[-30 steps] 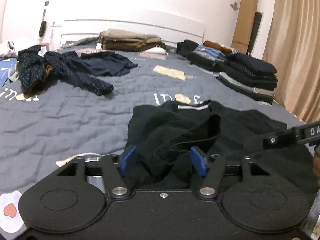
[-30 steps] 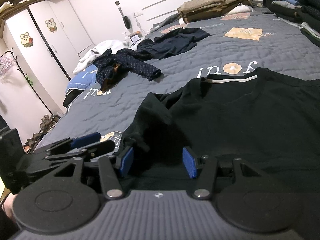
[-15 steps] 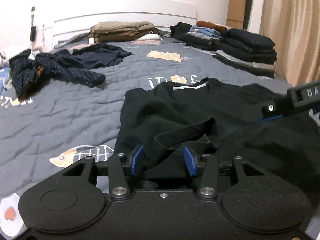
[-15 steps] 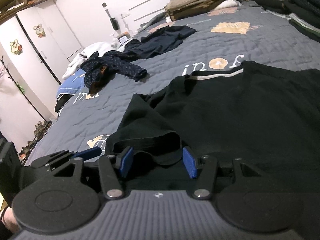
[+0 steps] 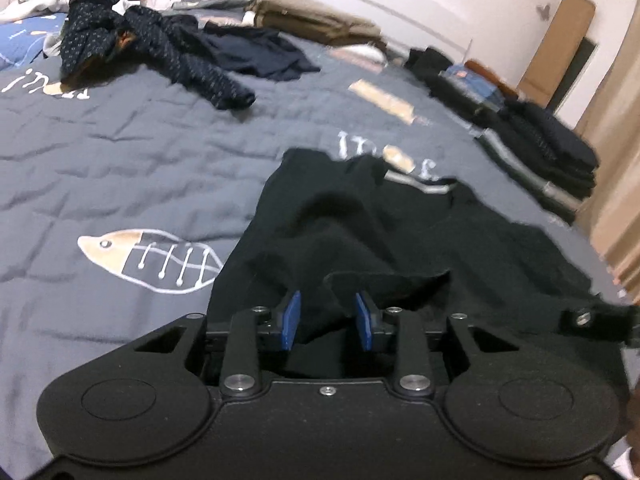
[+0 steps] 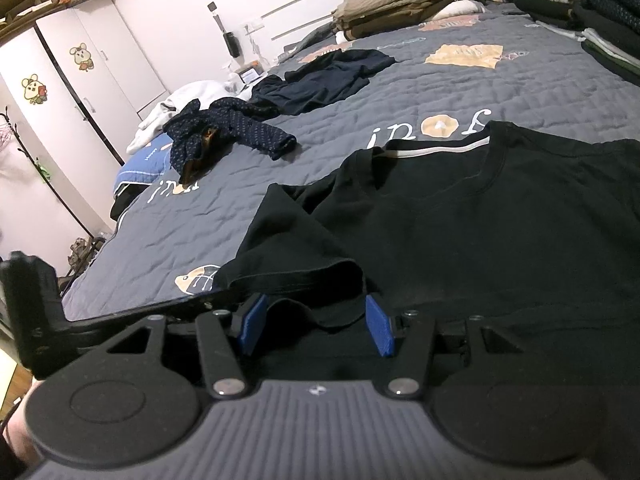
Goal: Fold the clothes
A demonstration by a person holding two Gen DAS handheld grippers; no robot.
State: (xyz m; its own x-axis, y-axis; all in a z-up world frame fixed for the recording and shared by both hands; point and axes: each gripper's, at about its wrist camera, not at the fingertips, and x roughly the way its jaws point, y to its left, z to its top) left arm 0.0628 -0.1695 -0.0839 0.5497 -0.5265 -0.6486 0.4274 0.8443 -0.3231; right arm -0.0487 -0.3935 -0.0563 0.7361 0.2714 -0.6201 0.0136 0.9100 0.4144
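A black T-shirt (image 5: pixel 400 232) (image 6: pixel 500 220) with a white stripe inside its collar lies spread on the grey quilt (image 5: pixel 140 168). Its near sleeve is bunched up in front of both grippers. My left gripper (image 5: pixel 327 320) has a loose fold of that sleeve between its blue pads. Its jaws are closing, and a gap still shows beside the cloth. My right gripper (image 6: pixel 316 326) stands open and wide, with the sleeve hem (image 6: pixel 296 276) draped loosely between its pads. The two grippers sit side by side, and each shows at the edge of the other's view.
A dotted navy garment (image 5: pixel 160 40) (image 6: pixel 228 128) and a dark blue one (image 6: pixel 328 76) lie crumpled farther up the bed. Folded stacks (image 5: pixel 540 140) line the right edge beside a curtain (image 5: pixel 616 140). A khaki pile (image 6: pixel 400 4) sits at the headboard, and a white wardrobe (image 6: pixel 80 80) stands to the left.
My left gripper rolled, dipped toward the sleeve, and its jaws narrowed around the fold. The sleeve hem has come to lie between the right pads; the right gripper hardly moved.
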